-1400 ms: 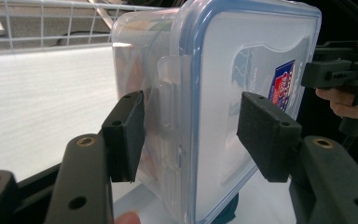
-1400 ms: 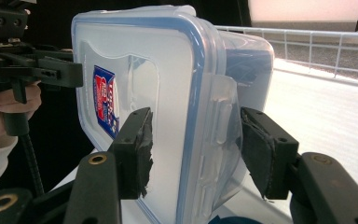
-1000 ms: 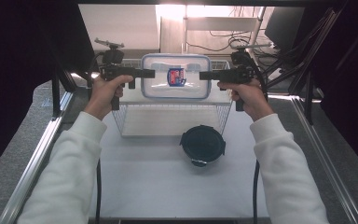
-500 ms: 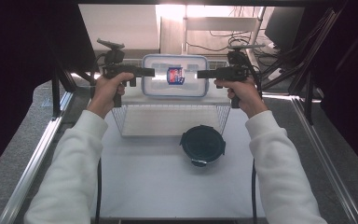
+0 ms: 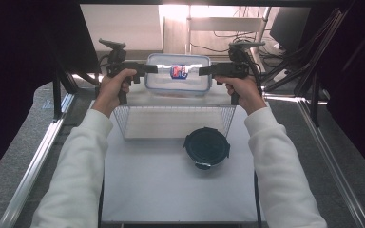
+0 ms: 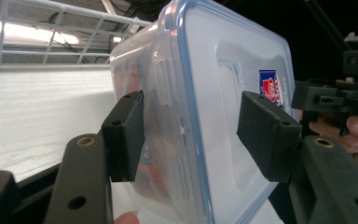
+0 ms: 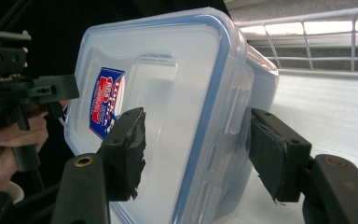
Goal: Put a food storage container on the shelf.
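Your left hand-held gripper [image 5: 154,69] and right hand-held gripper [image 5: 203,71] each clamp one end of a clear, blue-rimmed lidded container [image 5: 178,74], held in the air above a wire basket [image 5: 173,121]. If either grip loosens, the smooth plastic could slip and fall. A round black lid [image 5: 206,147] lies on the white worktop [image 5: 161,190]; the surrounding room is dark.

container [image 6: 223,116]: clear glossy plastic, smooth, blue-rimmed lid, between the left gripper's [image 6: 191,135] jaws | sticker [image 7: 105,102]: shiny printed label, beside one right gripper [image 7: 196,149] jaw | jaw pads [image 7: 130,149]: matt black foam, frayed edges | basket [image 5: 171,118]: thin wire metal | round lid [image 5: 206,147]: dark matt plastic
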The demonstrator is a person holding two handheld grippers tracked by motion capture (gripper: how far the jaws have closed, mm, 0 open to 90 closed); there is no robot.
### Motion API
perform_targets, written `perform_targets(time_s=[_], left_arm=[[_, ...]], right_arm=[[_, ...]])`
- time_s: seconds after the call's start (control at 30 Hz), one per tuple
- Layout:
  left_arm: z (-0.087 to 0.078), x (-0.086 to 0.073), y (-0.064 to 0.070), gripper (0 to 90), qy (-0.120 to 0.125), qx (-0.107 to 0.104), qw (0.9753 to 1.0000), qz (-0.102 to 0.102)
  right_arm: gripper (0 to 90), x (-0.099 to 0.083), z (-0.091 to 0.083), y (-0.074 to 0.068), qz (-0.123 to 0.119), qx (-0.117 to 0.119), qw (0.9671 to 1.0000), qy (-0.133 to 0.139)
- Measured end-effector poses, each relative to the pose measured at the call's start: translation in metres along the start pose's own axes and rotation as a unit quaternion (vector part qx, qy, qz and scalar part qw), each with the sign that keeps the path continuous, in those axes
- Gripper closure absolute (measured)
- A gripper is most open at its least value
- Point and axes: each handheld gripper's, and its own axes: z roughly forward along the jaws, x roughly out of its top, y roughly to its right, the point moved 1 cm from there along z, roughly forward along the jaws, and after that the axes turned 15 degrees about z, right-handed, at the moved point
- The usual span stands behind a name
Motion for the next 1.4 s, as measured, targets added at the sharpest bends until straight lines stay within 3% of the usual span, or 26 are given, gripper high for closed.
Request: perform_targets(time_s=[0.13,0.37,0.7,0.77,0.93,1.0,1.07,1.1,1.13,1.23,1.27,1.3,1.33,1.4], left_arm=[[0.003,0.000,-0.002,41.6,0.002,0.002,0.9999,-0.013],[0.008,0.000,-0.004,39.5,0.009,0.010,0.9997,-0.022],[0.015,-0.002,-0.008,37.7,0.016,0.018,0.9990,-0.038],[0.016,-0.003,-0.009,36.7,0.015,0.022,0.9989,-0.037],[0.018,-0.005,-0.010,33.8,0.027,0.021,0.9988,-0.035],[0.018,-0.007,-0.009,27.7,0.027,0.037,0.9988,-0.020],[0.016,-0.007,-0.007,22.4,0.030,0.058,0.9979,-0.006],[0.016,-0.007,-0.007,20.8,0.030,0.058,0.9979,-0.006],[0.007,-0.008,0.000,19.6,0.047,0.080,0.9956,0.014],[-0.003,-0.009,0.006,18.6,0.060,0.090,0.9936,0.032],[-0.010,-0.011,0.012,18.6,0.064,0.093,0.9924,0.049],[-0.015,-0.013,0.016,18.6,0.064,0.095,0.9915,0.062],[-0.021,-0.018,0.024,18.5,0.061,0.097,0.9899,0.084],[-0.024,-0.022,0.029,18.5,0.058,0.096,0.9892,0.094]], right_arm=[[38.5,0.003,0.003,0.002,0.023,-0.002,0.9997,-0.004],[35.4,0.005,0.008,0.002,0.030,-0.014,0.9994,-0.001],[32.4,0.007,0.013,0.002,0.059,-0.034,0.9977,0.004],[31.4,0.007,0.016,0.000,0.065,-0.055,0.9962,0.019],[31.3,0.003,0.016,-0.003,0.052,-0.071,0.9950,0.047],[28.7,0.001,0.015,-0.004,0.046,-0.073,0.9947,0.055],[25.5,-0.001,0.013,-0.005,0.045,-0.055,0.9955,0.063],[25.5,-0.001,0.013,-0.005,0.045,-0.055,0.9955,0.063],[23.4,-0.004,0.006,-0.005,0.032,-0.039,0.9965,0.066],[23.4,-0.009,-0.009,-0.004,0.003,-0.016,0.9956,0.093],[23.4,-0.009,-0.009,-0.004,0.003,-0.016,0.9956,0.093],[23.3,-0.011,-0.016,-0.004,-0.012,-0.012,0.9951,0.097],[23.2,-0.015,-0.028,-0.004,-0.046,-0.018,0.9936,0.102],[23.3,-0.017,-0.032,-0.004,-0.059,-0.020,0.9923,0.107]])
